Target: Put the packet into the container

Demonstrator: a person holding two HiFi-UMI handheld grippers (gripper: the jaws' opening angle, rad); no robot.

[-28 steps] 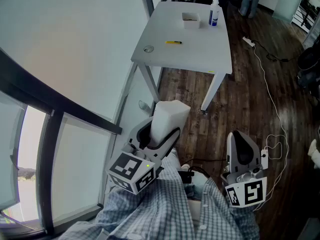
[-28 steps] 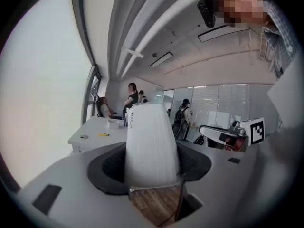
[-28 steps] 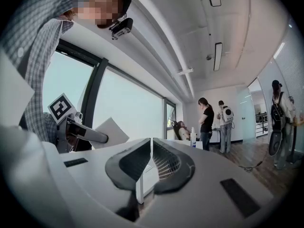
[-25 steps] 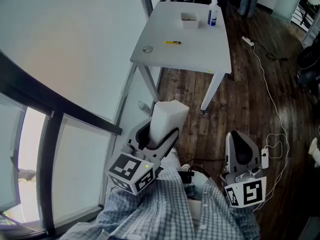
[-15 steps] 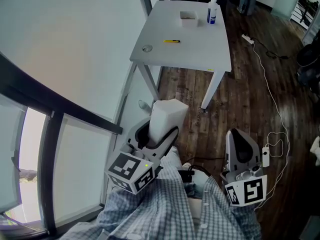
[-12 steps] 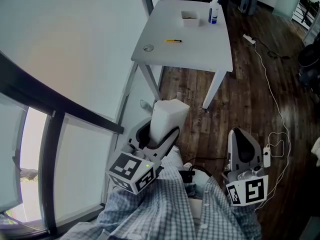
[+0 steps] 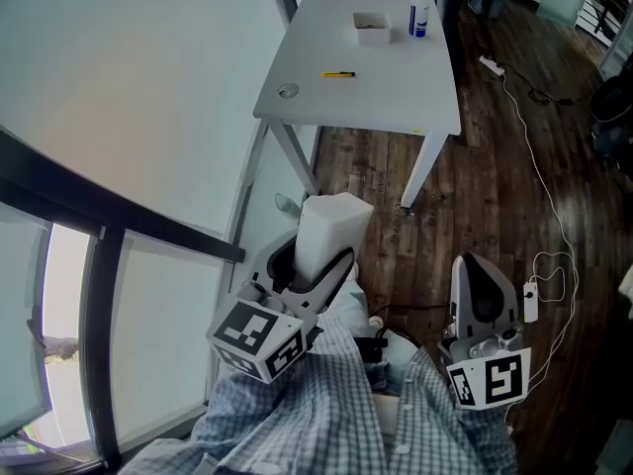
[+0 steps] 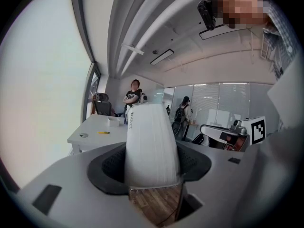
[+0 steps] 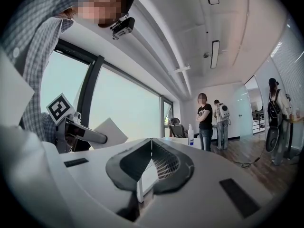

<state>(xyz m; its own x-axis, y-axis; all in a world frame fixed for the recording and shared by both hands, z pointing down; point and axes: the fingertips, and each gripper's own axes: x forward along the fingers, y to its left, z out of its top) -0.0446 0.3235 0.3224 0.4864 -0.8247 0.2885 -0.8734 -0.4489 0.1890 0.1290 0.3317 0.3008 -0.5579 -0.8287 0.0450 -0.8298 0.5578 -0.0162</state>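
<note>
A white packet (image 7: 329, 234) stands upright between the jaws of my left gripper (image 7: 315, 255), which is shut on it; in the left gripper view the packet (image 8: 148, 144) fills the gap between the dark pads. My right gripper (image 7: 482, 290) hangs lower right over the wooden floor, its jaws shut with nothing between them (image 9: 151, 163). A small white container (image 7: 371, 26) sits far off on the white table (image 7: 396, 87), well beyond both grippers.
On the table also stand a white and blue bottle (image 7: 421, 15), a yellow pen (image 7: 339, 73) and a small round object (image 7: 287, 91). A white cable (image 7: 534, 186) runs across the dark wooden floor. A window wall is at left. People stand beyond the table (image 8: 132, 97).
The view has shifted slightly, so the table sits a little higher in the head view. Both grippers keep their poses and the packet stays held.
</note>
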